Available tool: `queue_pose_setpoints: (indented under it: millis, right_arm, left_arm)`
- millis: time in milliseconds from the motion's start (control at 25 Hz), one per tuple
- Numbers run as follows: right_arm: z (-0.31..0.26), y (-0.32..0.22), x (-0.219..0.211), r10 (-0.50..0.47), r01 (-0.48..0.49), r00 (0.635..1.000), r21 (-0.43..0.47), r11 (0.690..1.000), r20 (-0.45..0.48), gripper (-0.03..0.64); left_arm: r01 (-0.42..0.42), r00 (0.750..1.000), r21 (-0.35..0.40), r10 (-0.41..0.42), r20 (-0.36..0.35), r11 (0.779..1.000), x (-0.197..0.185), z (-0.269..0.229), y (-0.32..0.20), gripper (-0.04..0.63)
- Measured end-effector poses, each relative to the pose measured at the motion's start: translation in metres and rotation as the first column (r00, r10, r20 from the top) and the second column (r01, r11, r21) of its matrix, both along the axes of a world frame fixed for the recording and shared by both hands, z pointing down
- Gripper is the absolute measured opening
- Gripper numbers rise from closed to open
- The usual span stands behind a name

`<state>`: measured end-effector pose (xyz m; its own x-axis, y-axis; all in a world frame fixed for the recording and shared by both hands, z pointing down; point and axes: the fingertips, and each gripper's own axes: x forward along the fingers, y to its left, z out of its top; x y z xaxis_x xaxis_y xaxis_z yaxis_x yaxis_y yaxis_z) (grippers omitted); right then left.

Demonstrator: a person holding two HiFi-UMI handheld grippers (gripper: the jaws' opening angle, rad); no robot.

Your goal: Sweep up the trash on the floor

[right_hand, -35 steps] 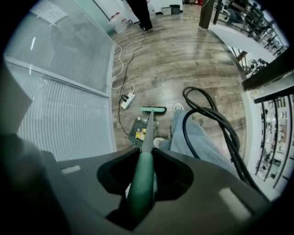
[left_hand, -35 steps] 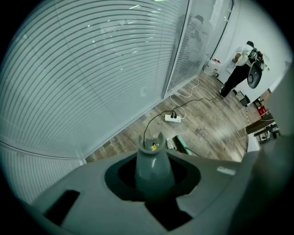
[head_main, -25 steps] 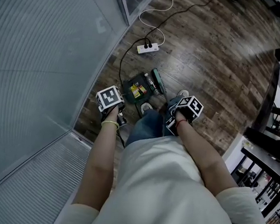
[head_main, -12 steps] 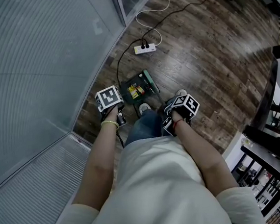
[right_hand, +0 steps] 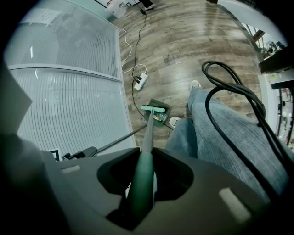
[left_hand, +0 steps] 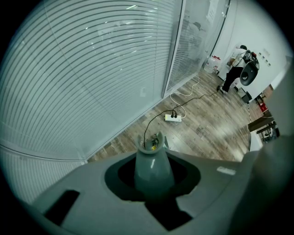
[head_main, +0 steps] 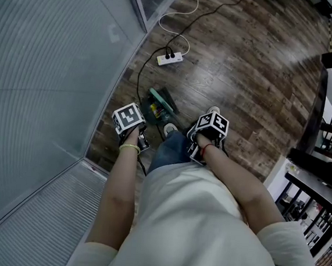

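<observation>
The left hand-held gripper (left_hand: 154, 182) clamps the dustpan handle (left_hand: 153, 158); the right hand-held gripper (right_hand: 140, 183) clamps the broom handle (right_hand: 148, 133). Likely risks: tipping the dustpan (head_main: 156, 109) could spill the trash (right_hand: 159, 118), and the broom could snag the near cable (head_main: 141, 77).

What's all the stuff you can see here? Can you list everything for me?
floor: one, dark wood, under everything
glass wall: one, pale blinds, on the left
power strip: one, white, on the floor near the wall
black cable: one, runs from the power strip toward the dustpan
white cable: one, loops away from the power strip
dustpan: one, dark green, on the floor
trash: some yellow bits, in the dustpan
broom: one, green, head at the dustpan
shoes: two, light
jeans: blue
left gripper: grey, shut on the dustpan's handle
right gripper: grey, shut on the broom's handle
</observation>
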<state>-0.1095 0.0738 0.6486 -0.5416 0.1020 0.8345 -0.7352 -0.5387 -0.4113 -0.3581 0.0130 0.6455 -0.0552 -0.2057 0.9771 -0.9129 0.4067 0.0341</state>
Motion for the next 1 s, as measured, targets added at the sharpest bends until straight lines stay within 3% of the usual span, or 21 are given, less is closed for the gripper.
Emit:
queue_pose_setpoints:
  millis: [320, 1000]
  right_arm:
    - [-0.002, -0.002, 0.010, -0.022, 0.022, 1.000, 0.009, 1.000, 0.003, 0.097]
    - [0.009, -0.011, 0.054, -0.048, 0.052, 0.996, 0.047, 0.998, -0.080, 0.097]
  left_arm:
    - [-0.001, 1.000, -0.001, 0.001, 0.005, 1.000, 0.002, 0.001, -0.001, 0.086]
    - [-0.010, 1.000, 0.003, 0.010, 0.018, 1.000, 0.013, 0.001, 0.003, 0.086]
